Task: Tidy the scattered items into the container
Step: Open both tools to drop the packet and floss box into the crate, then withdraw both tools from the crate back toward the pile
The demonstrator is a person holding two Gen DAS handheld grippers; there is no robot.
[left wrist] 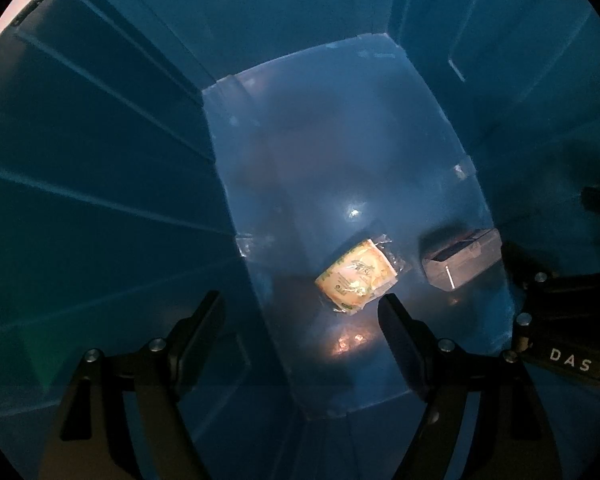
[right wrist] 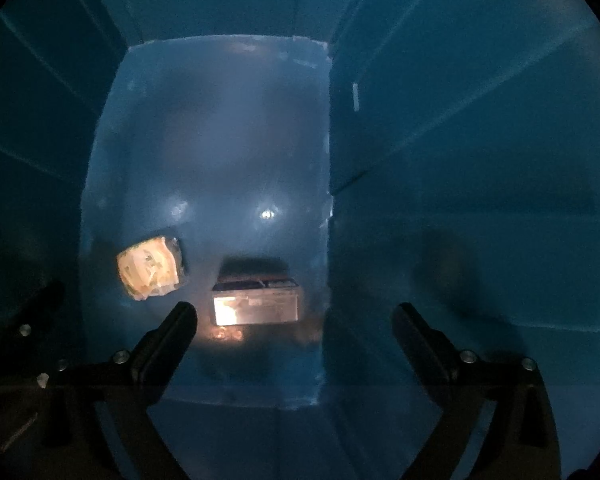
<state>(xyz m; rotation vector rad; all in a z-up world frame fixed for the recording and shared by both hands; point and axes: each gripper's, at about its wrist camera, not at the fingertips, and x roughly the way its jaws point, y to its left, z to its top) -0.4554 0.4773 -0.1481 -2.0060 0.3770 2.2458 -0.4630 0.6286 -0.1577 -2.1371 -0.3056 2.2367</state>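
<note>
1. While both grippers are pointed down into the blue container [left wrist: 100, 184], nothing is held: the left gripper [left wrist: 300, 320] is seen with its jaws apart and empty, and the right gripper [right wrist: 294, 326] is spread wider, also empty.
2. Two items are already lying on the container floor: a yellow wrapped packet [left wrist: 356, 276] and, just beside it but apart, a small grey box [left wrist: 460, 264]. Both are seen from the right wrist too, packet [right wrist: 150, 268] at left, box [right wrist: 256, 300] between the open fingers and far below them.
3. Risk: the grippers are hung close together inside the walls; part of the right gripper body is visible at the edge of the left view, so a knock between the two could be caused on withdrawal.
4. Risk: the ribbed side walls could be clipped by the wide right jaws if lifted out at a slant, and the container shifted.
5. Risk: dim light and glare on the floor make the items hard to read; the box could be mistaken for something not yet dropped and picked up again.
6. Whether more scattered items remain outside cannot be told; none are in view.
</note>
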